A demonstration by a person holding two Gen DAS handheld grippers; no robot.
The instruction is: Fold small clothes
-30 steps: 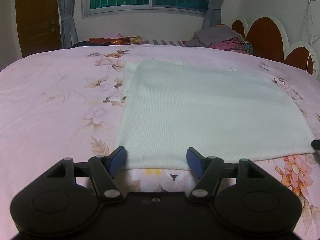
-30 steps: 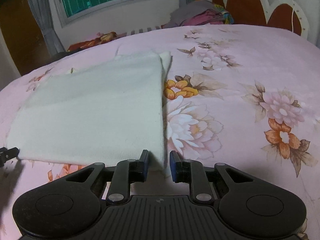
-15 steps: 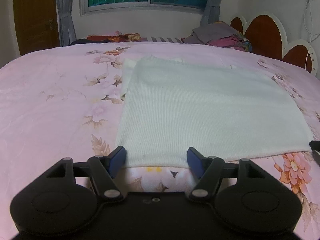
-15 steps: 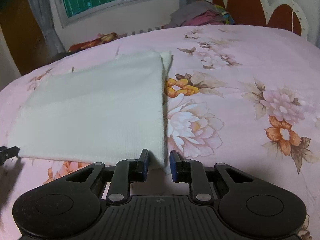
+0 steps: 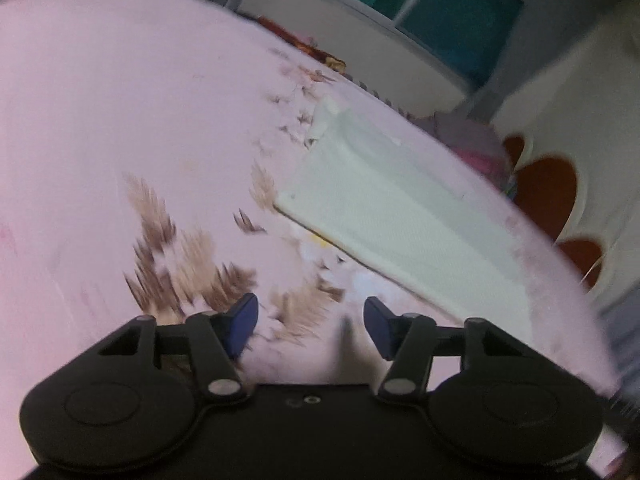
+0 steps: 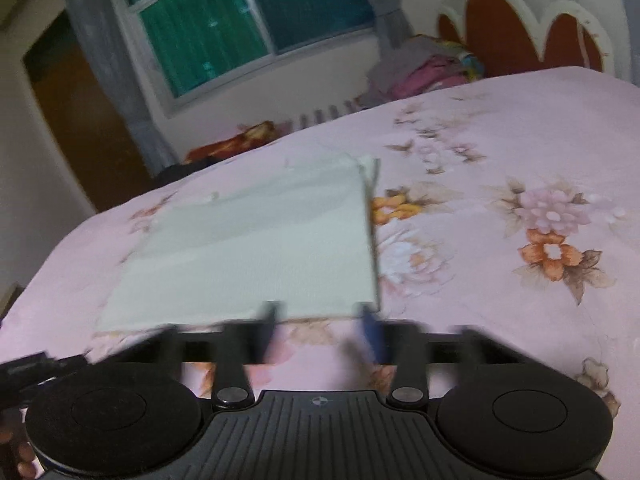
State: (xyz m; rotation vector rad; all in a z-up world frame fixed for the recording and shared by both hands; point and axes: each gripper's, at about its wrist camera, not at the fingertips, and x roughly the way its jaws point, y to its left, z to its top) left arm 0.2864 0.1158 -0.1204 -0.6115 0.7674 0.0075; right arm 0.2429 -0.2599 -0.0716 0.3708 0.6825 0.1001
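Observation:
A pale, cream knitted garment [image 5: 400, 216] lies folded flat in a rectangle on the pink floral bedspread [image 5: 120, 120]. My left gripper [image 5: 310, 320] hovers over bare bedspread, left of and short of the garment's near corner. The view is tilted, its jaws are closing, and nothing is between the blue pads. In the right wrist view the garment [image 6: 260, 248] lies just ahead. My right gripper [image 6: 320, 328] sits near its front right corner, clear of the cloth. Its blurred fingers stand apart, jaws closing, nothing between them.
A pile of grey and pink clothes [image 6: 424, 68] sits at the far side by the red and white headboard [image 6: 512, 32]. A red-orange cloth [image 6: 240, 140] lies at the far edge under the window. Open bedspread [image 6: 500, 140] stretches right of the garment.
The left gripper has swung left off the garment's front edge and rolled, tilting its view. The right gripper has pulled back and up from the corner it straddled, its fingers now wider apart.

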